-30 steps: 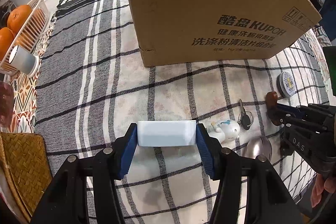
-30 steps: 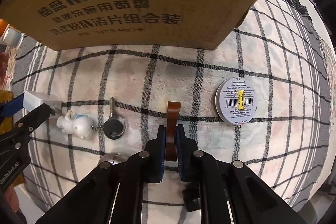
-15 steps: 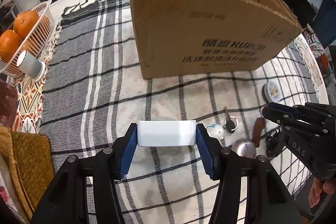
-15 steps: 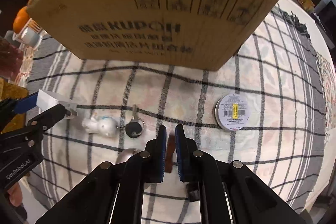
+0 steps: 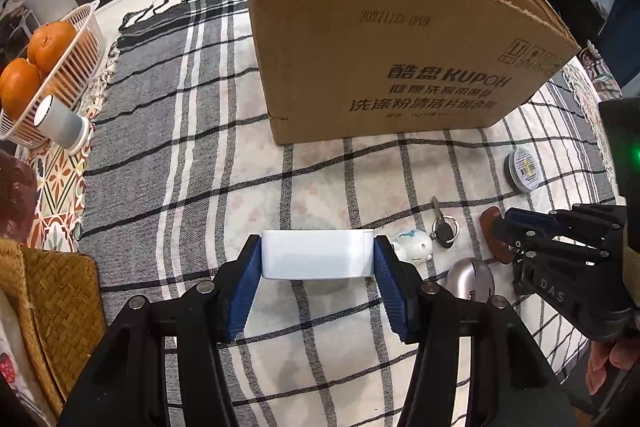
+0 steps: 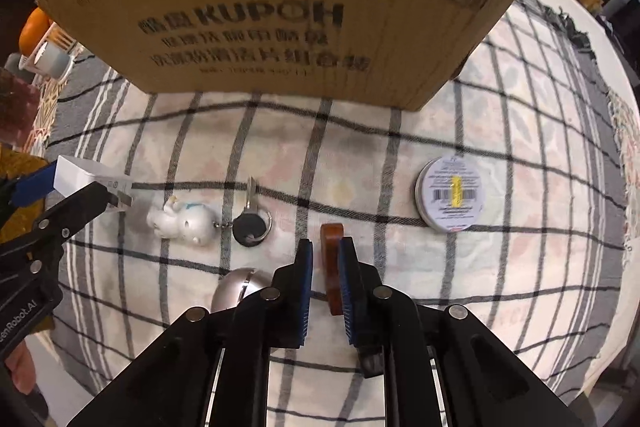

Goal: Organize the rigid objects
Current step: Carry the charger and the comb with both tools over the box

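My left gripper (image 5: pixel 318 259) is shut on a white rectangular box (image 5: pixel 317 254) and holds it above the checked cloth, in front of the open cardboard box (image 5: pixel 384 39). My right gripper (image 6: pixel 325 253) has its jaws slightly apart around a brown wooden piece (image 6: pixel 331 259) that lies on the cloth; the piece leans against the right pad. The right gripper also shows in the left wrist view (image 5: pixel 504 223), and the left gripper with its white box in the right wrist view (image 6: pixel 86 183).
On the cloth lie a white figurine keychain (image 6: pixel 182 223) with a key (image 6: pixel 251 221), a round tin (image 6: pixel 450 195) and a silver mouse (image 5: pixel 470 277). A basket of oranges (image 5: pixel 44 67), a cup (image 5: pixel 60 125) and a woven mat (image 5: pixel 52 311) stand at the left.
Both grippers rose and drew back from the cardboard box, then came lower. The right jaws, shut on the brown piece before, have parted slightly. The left still holds the white box.
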A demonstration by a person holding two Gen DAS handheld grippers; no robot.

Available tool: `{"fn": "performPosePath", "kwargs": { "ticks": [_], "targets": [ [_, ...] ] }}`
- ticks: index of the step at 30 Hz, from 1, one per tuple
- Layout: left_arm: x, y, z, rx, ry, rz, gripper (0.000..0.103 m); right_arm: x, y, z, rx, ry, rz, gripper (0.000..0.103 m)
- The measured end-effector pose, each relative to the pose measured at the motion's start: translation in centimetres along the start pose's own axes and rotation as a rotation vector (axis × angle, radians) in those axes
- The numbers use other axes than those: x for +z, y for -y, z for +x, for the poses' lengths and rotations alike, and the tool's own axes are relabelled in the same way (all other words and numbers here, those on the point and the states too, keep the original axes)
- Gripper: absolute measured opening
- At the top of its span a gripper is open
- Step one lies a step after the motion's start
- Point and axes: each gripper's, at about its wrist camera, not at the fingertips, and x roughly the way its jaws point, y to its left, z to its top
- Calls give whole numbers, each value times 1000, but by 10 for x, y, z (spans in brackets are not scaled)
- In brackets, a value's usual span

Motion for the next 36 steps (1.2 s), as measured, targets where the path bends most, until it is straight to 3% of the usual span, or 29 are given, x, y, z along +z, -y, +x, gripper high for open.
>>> {"fn": "performPosePath", "kwargs": {
  "ticks": [15,23,36],
  "targets": [
    [-5,-3,14,16,-23,-2,54,12,-15,52,-19,-6,-13,13],
    [0,1,2,-7,6,-9,54,12,-16,22,-35,49,-35,13],
    [10,8,-44,-37,120,-10,54,8,-18,-52,-4,182,-44,13]
  ]
}}
